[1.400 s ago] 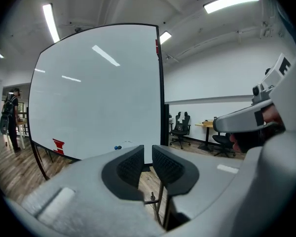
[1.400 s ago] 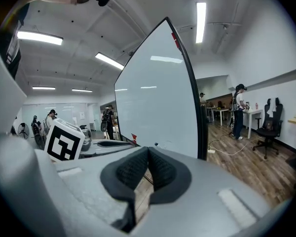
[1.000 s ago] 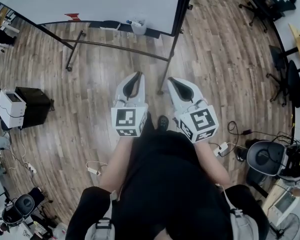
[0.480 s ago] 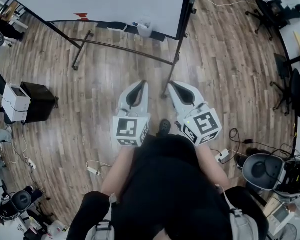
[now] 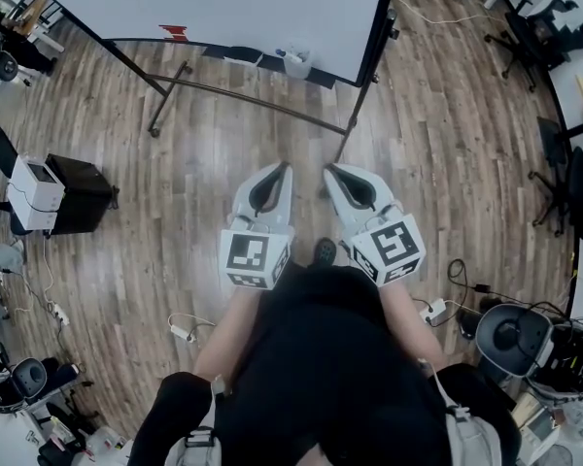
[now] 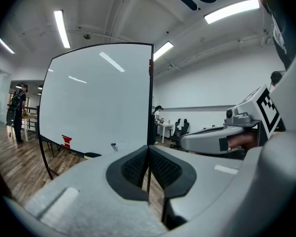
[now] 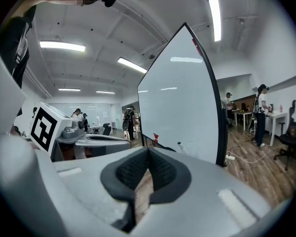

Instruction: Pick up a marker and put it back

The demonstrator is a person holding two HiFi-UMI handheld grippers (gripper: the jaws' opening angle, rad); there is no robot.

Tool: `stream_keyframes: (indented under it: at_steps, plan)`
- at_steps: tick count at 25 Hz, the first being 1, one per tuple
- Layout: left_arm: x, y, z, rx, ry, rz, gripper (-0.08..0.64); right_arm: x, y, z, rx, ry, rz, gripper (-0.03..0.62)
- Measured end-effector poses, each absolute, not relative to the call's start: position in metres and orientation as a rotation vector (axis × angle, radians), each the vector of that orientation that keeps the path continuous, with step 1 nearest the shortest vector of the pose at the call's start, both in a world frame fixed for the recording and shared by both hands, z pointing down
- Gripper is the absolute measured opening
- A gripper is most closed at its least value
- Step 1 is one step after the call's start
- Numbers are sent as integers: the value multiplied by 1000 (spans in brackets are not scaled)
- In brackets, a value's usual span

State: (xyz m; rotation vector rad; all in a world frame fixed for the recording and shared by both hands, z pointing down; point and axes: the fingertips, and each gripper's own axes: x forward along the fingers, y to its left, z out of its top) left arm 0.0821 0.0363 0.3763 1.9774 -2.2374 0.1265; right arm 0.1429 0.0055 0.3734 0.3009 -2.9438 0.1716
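Observation:
A whiteboard [image 5: 223, 3] on a wheeled stand faces me across the wood floor. Its tray carries a red object [image 5: 173, 33], a black eraser [image 5: 243, 54] and a white cup [image 5: 296, 62] with markers in it. In the left gripper view a blue-capped marker [image 6: 113, 145] shows at the board's foot. Held at waist height well short of the board, my left gripper [image 5: 282, 167] is shut and empty. Beside it my right gripper [image 5: 328, 171] is shut too, with nothing between its pads. The right gripper view shows the board [image 7: 182, 107] and a marker [image 7: 180, 144].
The stand's legs and crossbar [image 5: 262, 103] run between me and the board. A black box with a white printer [image 5: 37, 184] is at the left. Office chairs [image 5: 564, 173] and cables [image 5: 457, 270] lie to the right. People [image 7: 261, 112] stand far off.
The whiteboard and its stand have slid lower and rightward in the head view, so I am nearer to it. Both grippers stay shut, side by side in front of me.

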Motion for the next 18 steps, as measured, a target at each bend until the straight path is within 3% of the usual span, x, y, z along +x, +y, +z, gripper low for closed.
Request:
stream_keyframes:
  at_steps: [18]
  plan:
    - [89, 39, 372, 1982, -2236, 121, 11, 149, 9, 374, 307, -2933, 172, 2]
